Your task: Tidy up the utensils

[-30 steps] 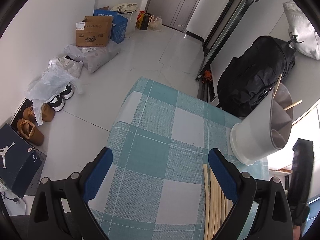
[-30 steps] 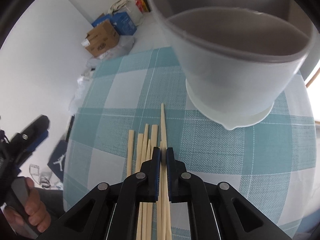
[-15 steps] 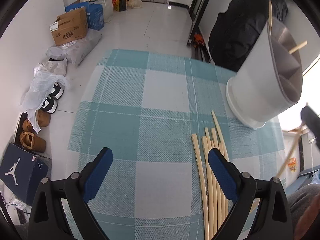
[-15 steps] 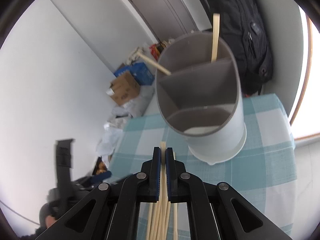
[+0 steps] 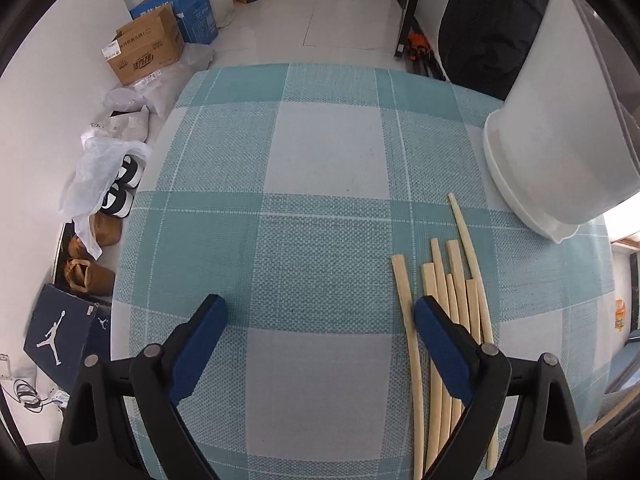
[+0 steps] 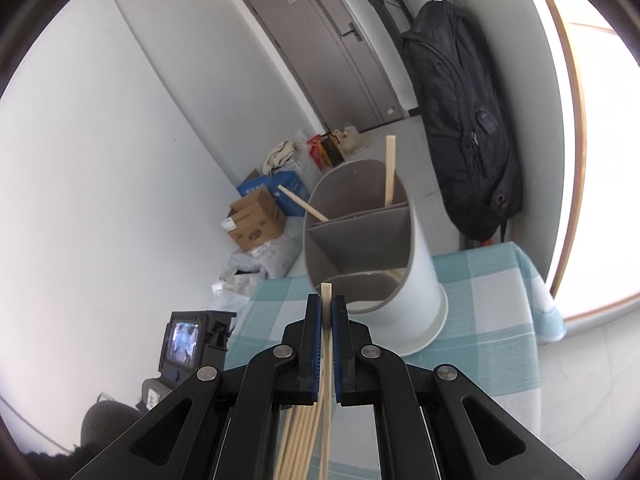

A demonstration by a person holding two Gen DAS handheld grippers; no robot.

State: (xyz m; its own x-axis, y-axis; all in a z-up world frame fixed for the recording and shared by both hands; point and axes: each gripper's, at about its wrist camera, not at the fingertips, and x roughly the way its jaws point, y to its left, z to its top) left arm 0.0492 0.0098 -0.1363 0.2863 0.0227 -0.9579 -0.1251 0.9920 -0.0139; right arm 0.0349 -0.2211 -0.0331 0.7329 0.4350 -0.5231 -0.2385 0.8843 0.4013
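The right tongs (image 6: 327,312) are gripping one chopstick (image 6: 327,294) before the divided holder (image 6: 374,248); the left tongs (image 5: 320,314) are gaping empty above the table (image 5: 320,152)

Beyond the teal-and-white checked tablecloth (image 5: 328,152), a brown cardboard box (image 5: 144,50) is seen on the floor beside a blue carton (image 5: 196,16), with white plastic bags (image 5: 100,164) and shoes (image 5: 122,188) ranged along the wall below them. A dark shoebox (image 5: 60,334) bearing a white jumping figure is noted nearest the camera. A black backpack (image 6: 460,120) is hung by the wall, near a grey door (image 6: 340,52).
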